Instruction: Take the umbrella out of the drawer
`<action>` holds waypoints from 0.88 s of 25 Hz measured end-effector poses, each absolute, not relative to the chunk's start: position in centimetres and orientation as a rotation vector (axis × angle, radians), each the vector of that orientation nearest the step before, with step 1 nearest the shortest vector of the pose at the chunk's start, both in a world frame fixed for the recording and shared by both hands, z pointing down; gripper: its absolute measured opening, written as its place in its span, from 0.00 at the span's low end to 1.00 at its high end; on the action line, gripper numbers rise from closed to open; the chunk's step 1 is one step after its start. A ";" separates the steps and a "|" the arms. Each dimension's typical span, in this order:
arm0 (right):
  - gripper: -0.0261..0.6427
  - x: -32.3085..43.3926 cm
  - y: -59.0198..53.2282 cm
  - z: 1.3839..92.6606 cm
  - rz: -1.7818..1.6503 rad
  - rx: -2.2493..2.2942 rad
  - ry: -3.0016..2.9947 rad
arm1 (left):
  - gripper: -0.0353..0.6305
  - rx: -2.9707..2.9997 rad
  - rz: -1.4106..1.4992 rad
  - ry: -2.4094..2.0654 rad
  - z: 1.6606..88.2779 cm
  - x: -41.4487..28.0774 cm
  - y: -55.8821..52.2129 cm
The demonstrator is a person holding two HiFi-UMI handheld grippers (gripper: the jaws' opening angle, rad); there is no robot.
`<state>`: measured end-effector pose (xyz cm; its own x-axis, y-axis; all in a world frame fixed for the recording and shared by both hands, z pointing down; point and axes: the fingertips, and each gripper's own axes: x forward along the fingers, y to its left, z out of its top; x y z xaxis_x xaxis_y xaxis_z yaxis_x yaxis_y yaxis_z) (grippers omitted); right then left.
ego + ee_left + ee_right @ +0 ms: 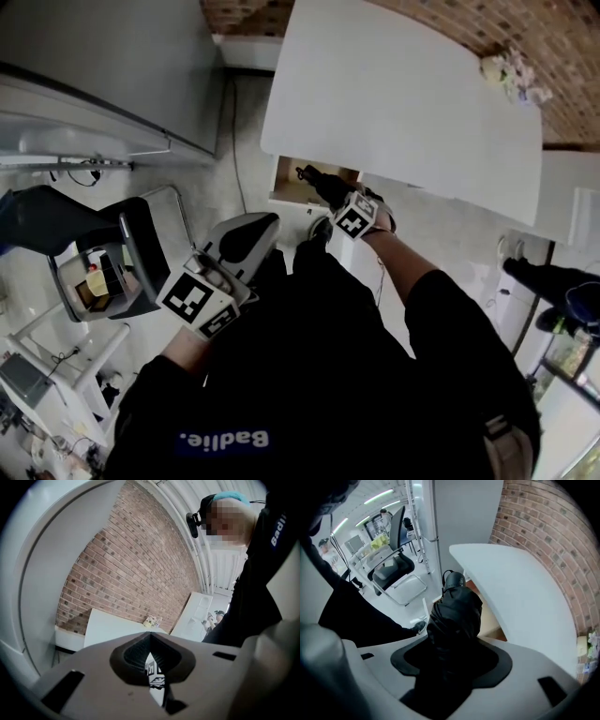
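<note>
Evidently you had the right gripper (451,660) clamped on the umbrella (455,609) to lift it from the drawer (289,187).

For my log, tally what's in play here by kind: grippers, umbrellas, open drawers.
Grippers: 2, left gripper and right gripper
Umbrellas: 1, the black umbrella, held in the right gripper
Open drawers: 1, the drawer under the white top
Total: 4
</note>
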<state>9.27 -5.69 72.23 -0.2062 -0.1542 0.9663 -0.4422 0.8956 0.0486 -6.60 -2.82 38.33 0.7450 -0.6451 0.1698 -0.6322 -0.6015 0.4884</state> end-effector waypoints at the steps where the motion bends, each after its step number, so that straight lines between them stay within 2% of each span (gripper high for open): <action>1: 0.44 9.5 -5.8 71.3 0.294 0.470 -1.791 | 0.05 2.420 -0.035 -0.950 37.9 -6.2 -3.0; 11: 0.44 10.8 -7.5 64.0 0.441 0.670 -1.931 | 0.05 2.523 -0.088 -0.836 34.0 -1.9 -4.3; 22: 0.44 14.3 -17.1 61.3 0.553 0.916 -1.974 | 0.05 2.560 -0.054 -0.859 32.3 -0.6 -5.9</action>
<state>14.28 -17.09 61.34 -0.3540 -0.3901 0.8500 -0.7752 0.6309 -0.0333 -0.55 -5.86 32.35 0.8065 -0.5828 0.0992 -0.5657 -0.7119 0.4161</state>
